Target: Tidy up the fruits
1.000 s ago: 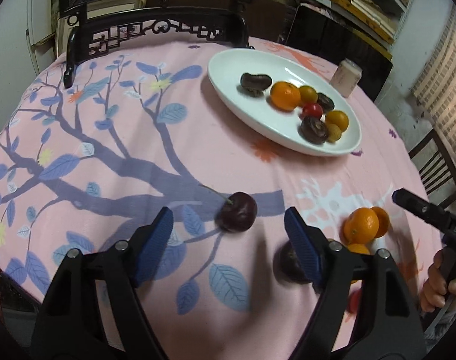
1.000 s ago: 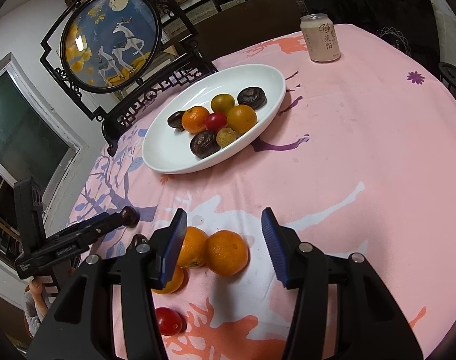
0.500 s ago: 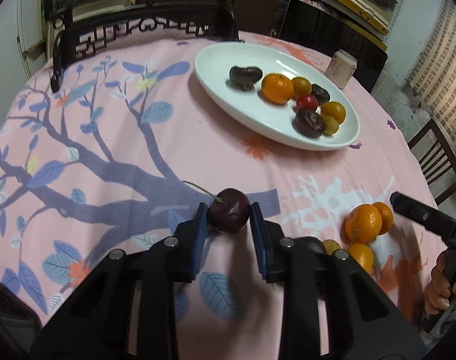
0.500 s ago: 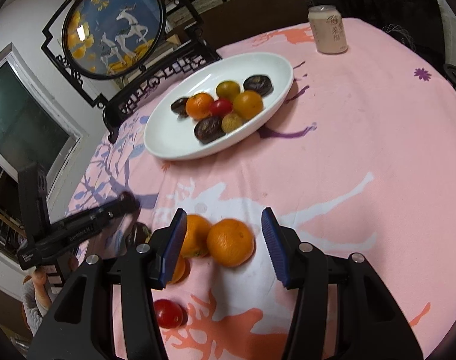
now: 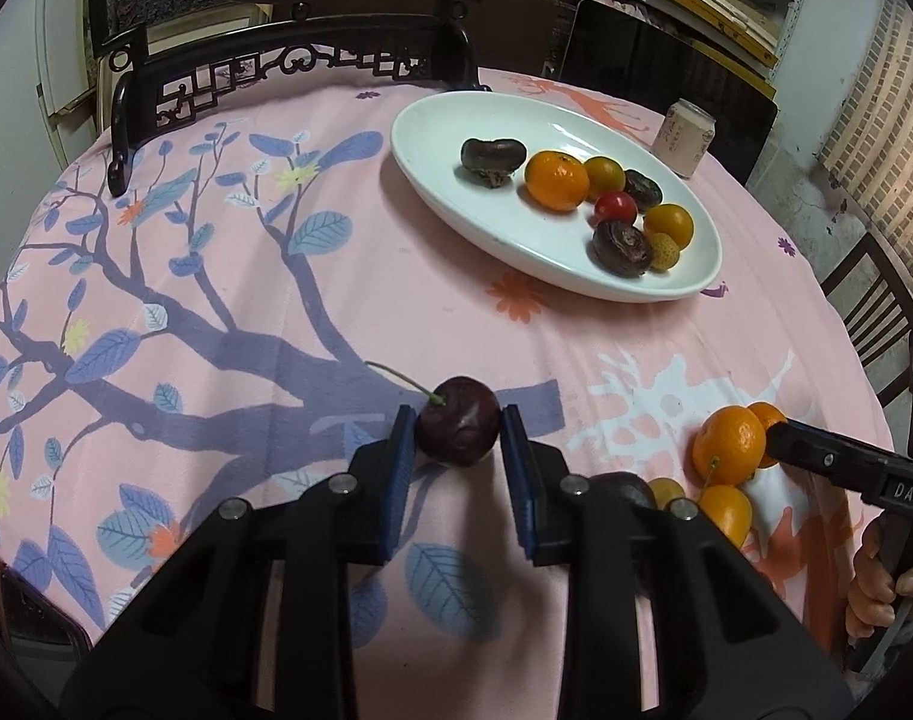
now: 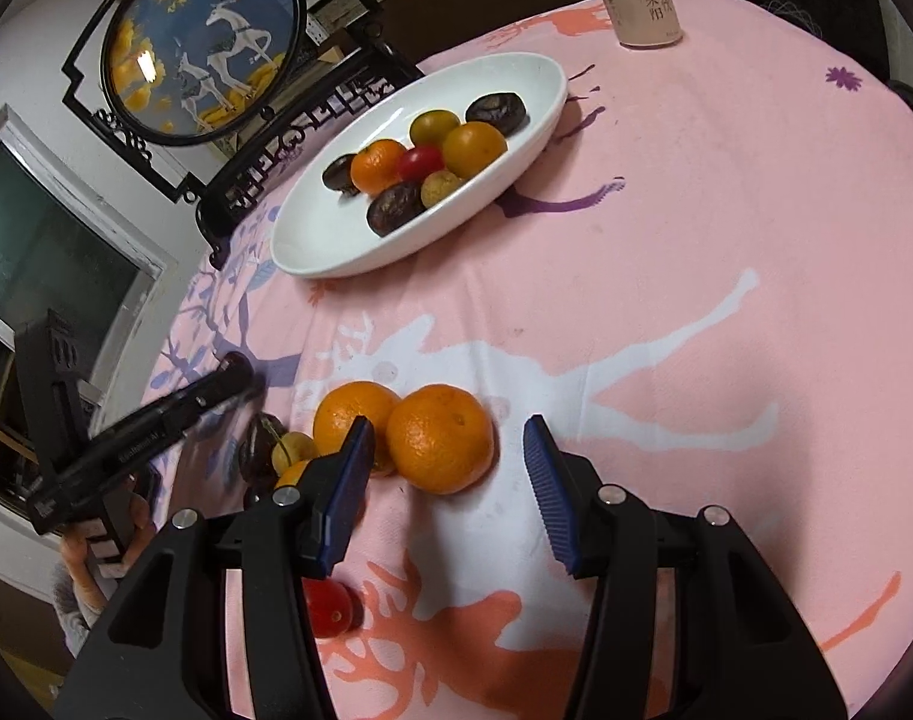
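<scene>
One dark cherry (image 5: 458,429) sits on the pink-clothed bench (image 5: 336,300), clamped between the blue fingers (image 5: 401,450) of the left gripper (image 5: 456,441), whose jaws have just closed onto it; its stem points up-left. The right gripper (image 6: 450,468) stands part open around a mandarin (image 6: 440,446), pads apart from the peel. Well beyond, the white oval plate (image 5: 456,138) carries sorted fruits.

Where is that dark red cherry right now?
In the left wrist view, the dark red cherry sits low and central, pinched by the left gripper on the pink tablecloth.
</scene>
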Demonstrator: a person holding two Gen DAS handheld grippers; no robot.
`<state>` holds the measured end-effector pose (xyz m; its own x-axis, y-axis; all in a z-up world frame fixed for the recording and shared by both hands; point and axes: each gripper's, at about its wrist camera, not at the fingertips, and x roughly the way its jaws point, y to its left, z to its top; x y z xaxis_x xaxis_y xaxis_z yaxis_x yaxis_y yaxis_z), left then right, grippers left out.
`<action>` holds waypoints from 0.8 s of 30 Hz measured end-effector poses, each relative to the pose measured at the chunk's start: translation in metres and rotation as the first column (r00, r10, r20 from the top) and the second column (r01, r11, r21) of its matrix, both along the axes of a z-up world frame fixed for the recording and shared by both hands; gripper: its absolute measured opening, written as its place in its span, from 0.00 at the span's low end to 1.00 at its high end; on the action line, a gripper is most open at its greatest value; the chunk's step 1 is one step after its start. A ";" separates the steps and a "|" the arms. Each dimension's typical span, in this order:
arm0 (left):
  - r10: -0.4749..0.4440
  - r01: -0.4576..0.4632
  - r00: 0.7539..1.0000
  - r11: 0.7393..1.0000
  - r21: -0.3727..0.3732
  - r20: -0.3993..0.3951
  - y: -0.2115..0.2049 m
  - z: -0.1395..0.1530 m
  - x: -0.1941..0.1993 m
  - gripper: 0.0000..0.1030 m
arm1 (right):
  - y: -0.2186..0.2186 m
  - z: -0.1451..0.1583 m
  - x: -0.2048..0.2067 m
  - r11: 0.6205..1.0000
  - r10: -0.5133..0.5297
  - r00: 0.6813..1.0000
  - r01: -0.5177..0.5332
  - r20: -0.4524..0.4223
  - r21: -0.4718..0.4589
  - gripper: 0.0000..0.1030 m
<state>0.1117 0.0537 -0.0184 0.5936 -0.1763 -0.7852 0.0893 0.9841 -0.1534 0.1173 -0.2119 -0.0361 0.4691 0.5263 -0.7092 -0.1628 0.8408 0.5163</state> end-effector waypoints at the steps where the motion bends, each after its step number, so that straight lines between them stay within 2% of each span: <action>1: -0.003 0.003 1.000 1.000 0.003 -0.003 -0.001 -0.001 0.000 0.28 | -0.001 -0.001 0.001 1.000 -0.004 1.000 0.004 -0.001 0.008 0.50; 4: -0.010 0.010 1.000 1.000 0.007 -0.014 -0.003 -0.004 0.002 0.28 | -0.001 -0.001 0.001 0.999 0.011 1.000 -0.011 -0.003 0.044 0.38; 8: -0.012 0.012 1.000 1.000 0.010 -0.027 -0.003 -0.008 0.005 0.28 | 0.000 -0.001 0.001 0.999 0.021 1.000 -0.021 -0.004 0.047 0.37; 12: -0.012 0.012 1.000 1.000 0.016 -0.023 -0.004 -0.008 0.004 0.28 | -0.002 -0.005 0.004 0.995 0.035 0.999 -0.031 -0.030 0.099 0.40; 17: -0.012 0.012 1.000 1.000 0.014 -0.023 -0.004 -0.008 0.003 0.28 | -0.004 -0.005 0.003 0.994 0.015 0.999 -0.012 -0.031 0.108 0.34; 21: -0.011 0.011 1.000 1.000 0.010 -0.008 -0.004 -0.005 0.002 0.28 | -0.008 0.005 -0.002 0.996 -0.006 1.000 0.003 0.027 0.093 0.33; 24: -0.006 0.006 1.000 1.000 0.006 0.010 -0.003 -0.001 0.000 0.28 | -0.013 0.007 -0.002 0.995 -0.021 0.999 0.018 0.031 0.100 0.33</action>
